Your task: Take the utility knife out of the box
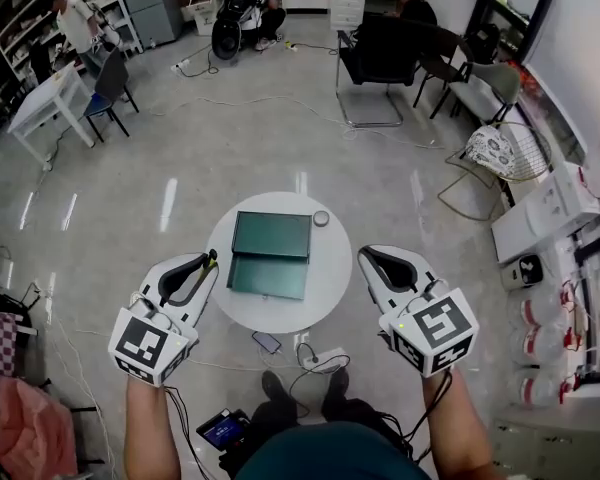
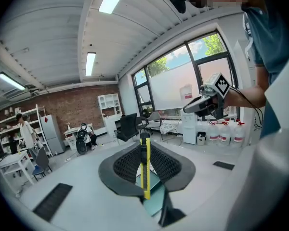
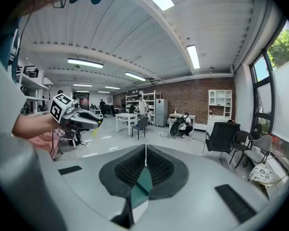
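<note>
A round white table stands below the person, and on it lies the open green box. Both forearms reach forward from the lower edge, one on each side of the table, well above it. The left gripper points forward and a little inward, and its jaws pinch the yellow utility knife upright between the pads, out of the box. The right gripper is held in the same way, with its jaws pressed together on nothing. A small round object sits beside the far right corner of the box.
</note>
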{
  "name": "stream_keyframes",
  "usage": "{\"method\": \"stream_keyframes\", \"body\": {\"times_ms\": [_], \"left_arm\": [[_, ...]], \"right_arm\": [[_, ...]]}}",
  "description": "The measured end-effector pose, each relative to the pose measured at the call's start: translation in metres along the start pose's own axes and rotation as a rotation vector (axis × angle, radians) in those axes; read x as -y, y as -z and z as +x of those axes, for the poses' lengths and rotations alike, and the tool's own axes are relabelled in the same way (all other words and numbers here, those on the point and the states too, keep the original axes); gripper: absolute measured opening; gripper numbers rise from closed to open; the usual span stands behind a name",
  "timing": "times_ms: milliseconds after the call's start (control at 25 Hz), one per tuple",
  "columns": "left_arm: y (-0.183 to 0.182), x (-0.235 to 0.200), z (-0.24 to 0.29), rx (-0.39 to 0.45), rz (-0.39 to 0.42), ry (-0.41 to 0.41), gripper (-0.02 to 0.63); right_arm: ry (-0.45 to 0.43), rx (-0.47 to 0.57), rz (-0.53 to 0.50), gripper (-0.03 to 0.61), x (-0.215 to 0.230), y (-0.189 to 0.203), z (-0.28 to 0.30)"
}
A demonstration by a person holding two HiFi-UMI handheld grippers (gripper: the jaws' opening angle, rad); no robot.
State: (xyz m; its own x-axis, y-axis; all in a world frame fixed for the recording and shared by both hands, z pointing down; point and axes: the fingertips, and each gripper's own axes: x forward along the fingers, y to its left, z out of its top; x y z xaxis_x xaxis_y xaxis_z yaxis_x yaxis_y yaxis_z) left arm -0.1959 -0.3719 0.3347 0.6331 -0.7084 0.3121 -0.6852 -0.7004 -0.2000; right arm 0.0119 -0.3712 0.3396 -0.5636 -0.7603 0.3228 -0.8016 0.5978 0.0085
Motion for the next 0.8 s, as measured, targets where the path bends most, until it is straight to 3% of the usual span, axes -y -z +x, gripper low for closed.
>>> {"method": "stream_keyframes", "body": {"times_ms": [400,600,800], "left_arm": [[-0.085,0.032,-0.078,0.184,-0.044,-0.063,0.075],[-0.098,0.042,-0.112,0.234,-0.059,-0.054,0.075],[-0.107,0.051,-0.114,0.244,-0.049,-0.045,0.075]], "right_arm": [[-0.126,0.166,-0.158,0.037,-0.051,-0.080,-0.034],[-0.169,0.175,-0.191,0.037,-0.089,-0.094,-0.040],[-0.177,0.177,-0.187,0.037,-0.093,-0.099,-0.046]]}}
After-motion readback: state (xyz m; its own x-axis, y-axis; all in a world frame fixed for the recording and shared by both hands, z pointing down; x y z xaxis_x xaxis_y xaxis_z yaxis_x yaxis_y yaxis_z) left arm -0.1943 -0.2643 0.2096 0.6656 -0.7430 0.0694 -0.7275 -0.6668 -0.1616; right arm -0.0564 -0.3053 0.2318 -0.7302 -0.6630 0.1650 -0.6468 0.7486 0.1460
